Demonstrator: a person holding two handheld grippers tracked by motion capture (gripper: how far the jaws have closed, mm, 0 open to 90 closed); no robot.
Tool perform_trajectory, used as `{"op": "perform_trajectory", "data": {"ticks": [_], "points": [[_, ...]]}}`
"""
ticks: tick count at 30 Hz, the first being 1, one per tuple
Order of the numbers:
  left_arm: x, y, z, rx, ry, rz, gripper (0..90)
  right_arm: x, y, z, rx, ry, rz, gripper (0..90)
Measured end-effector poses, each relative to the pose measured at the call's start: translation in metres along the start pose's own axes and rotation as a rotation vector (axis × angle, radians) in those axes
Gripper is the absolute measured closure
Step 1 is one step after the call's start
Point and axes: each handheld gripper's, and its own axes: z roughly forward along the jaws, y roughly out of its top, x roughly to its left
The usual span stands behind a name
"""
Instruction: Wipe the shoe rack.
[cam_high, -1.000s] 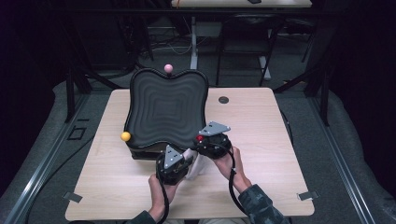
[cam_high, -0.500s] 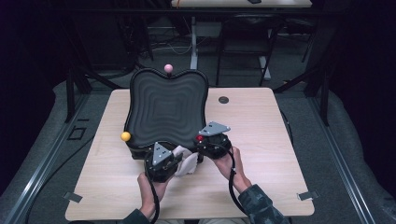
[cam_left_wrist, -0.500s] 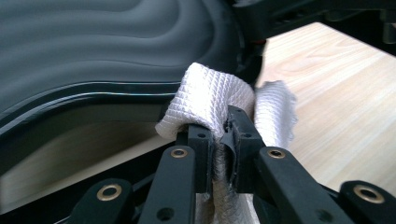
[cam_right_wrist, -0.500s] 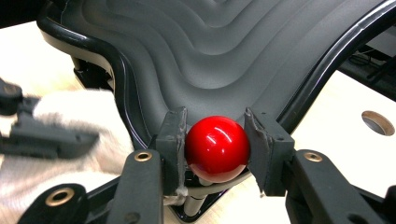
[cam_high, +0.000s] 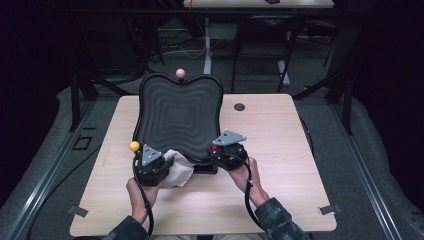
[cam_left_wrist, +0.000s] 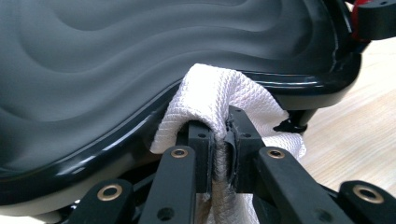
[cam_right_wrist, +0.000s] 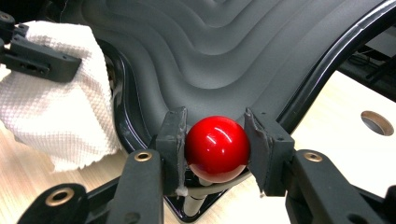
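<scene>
A black tray (cam_high: 180, 115) with a rippled surface lies tilted on the wooden table. Round knobs stand at its corners: pink (cam_high: 180, 73) at the far edge, yellow (cam_high: 134, 146) at the near left, red (cam_high: 214, 148) at the near right. My left gripper (cam_high: 159, 162) is shut on a white waffle cloth (cam_left_wrist: 219, 93), which drapes over the tray's near rim (cam_left_wrist: 140, 126). My right gripper (cam_right_wrist: 215, 135) is shut on the red knob (cam_right_wrist: 217, 147), one pad against each side. In the right gripper view the cloth (cam_right_wrist: 56, 116) and the left gripper (cam_right_wrist: 37, 58) sit at the left.
A round cable hole (cam_high: 239, 106) sits in the tabletop to the right of the tray. Bare wood runs along the right side and the front edge of the table (cam_high: 300, 165). Black frame legs and cables stand behind the table.
My left gripper has slid left along the tray's near rim with the cloth, from near the right gripper toward the yellow knob. The right gripper has stayed on the red knob.
</scene>
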Motion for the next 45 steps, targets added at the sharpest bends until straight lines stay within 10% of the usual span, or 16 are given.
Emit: {"op": "perform_trajectory", "data": {"ticks": [27, 45], "points": [[0.084, -0.013, -0.051, 0.112, 0.134, -0.034, 81.9, 0.000, 0.000, 0.000, 0.000, 0.002, -0.003, 59.8], [0.112, -0.035, 0.006, 0.315, 0.082, -0.083, 81.5, -0.007, -0.001, -0.001, 0.000, 0.015, -0.005, 59.8]]}}
